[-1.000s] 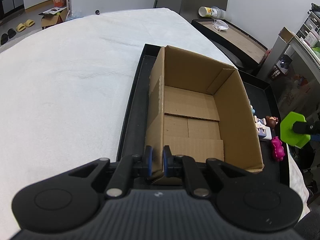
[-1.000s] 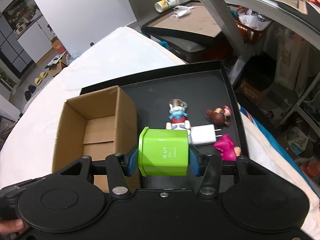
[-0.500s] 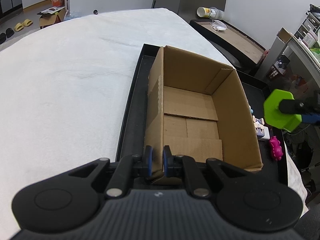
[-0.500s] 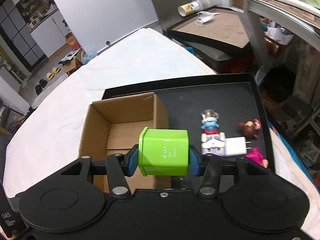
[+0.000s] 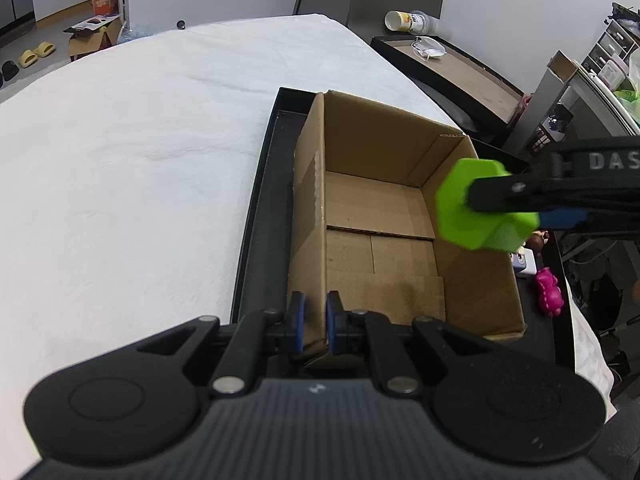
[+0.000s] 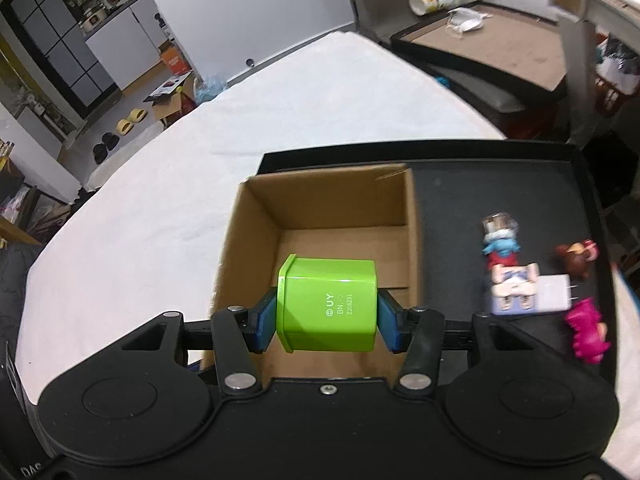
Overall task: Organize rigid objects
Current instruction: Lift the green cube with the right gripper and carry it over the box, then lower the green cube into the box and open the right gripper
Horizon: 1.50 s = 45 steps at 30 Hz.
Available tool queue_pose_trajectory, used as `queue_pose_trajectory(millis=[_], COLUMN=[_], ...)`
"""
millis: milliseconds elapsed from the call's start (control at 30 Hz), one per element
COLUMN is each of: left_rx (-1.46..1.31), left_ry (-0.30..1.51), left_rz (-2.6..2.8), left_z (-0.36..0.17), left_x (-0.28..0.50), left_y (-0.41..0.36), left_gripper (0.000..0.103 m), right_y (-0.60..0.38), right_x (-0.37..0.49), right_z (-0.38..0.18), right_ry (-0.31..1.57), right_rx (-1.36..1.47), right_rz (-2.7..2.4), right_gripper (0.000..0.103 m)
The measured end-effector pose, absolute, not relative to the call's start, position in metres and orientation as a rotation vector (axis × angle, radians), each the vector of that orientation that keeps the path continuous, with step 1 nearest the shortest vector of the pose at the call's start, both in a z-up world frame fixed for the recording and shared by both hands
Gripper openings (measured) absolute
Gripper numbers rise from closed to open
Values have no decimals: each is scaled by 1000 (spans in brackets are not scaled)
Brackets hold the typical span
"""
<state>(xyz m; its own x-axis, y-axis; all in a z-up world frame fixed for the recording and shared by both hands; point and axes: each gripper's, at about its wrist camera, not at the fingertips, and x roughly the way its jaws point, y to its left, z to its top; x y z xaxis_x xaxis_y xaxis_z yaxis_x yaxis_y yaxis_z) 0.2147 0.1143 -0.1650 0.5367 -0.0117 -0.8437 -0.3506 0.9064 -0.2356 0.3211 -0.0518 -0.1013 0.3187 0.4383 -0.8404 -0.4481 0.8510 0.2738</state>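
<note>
An open, empty cardboard box (image 5: pixel 384 216) stands in a black tray (image 5: pixel 256 240). My left gripper (image 5: pixel 314 322) is shut on the box's near left wall. My right gripper (image 6: pixel 327 314) is shut on a green hexagonal cup (image 6: pixel 328 308) and holds it above the box's open top (image 6: pixel 328 216). The cup (image 5: pixel 476 208) also shows in the left wrist view, over the box's right wall. Small toys lie on the tray right of the box: a blue figure (image 6: pixel 500 240), a brown figure (image 6: pixel 578 258), a white charger (image 6: pixel 552 292), a pink toy (image 6: pixel 586 334).
The tray lies on a white cloth-covered table (image 5: pixel 120 180). A low dark side table (image 5: pixel 460 76) with a cup and a mask stands beyond. Shelving and clutter stand at the far right (image 5: pixel 600 80).
My right gripper has carried the green cup leftward from over the toys to above the box. My left gripper has kept its hold on the box wall.
</note>
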Motion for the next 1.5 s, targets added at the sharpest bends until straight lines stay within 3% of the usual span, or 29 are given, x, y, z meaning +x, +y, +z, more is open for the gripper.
queue_pose_trajectory(millis=[600,1133,1500], left_rx=[-426,-396,-383], left_ry=[994,1004,1022], left_rz=[208,222,231], left_z=[-164,-165,-166], left_x=[217,218,221], left_y=[116,112,110], left_gripper=[10,10,10], right_y=[-29,-112,-178], right_x=[311,324,343], right_z=[-122,-94,-105], right_ry=[1190,1100,1113], right_rx=[58,35,61], right_rz=[625,540,444], right_gripper=[53,61,61])
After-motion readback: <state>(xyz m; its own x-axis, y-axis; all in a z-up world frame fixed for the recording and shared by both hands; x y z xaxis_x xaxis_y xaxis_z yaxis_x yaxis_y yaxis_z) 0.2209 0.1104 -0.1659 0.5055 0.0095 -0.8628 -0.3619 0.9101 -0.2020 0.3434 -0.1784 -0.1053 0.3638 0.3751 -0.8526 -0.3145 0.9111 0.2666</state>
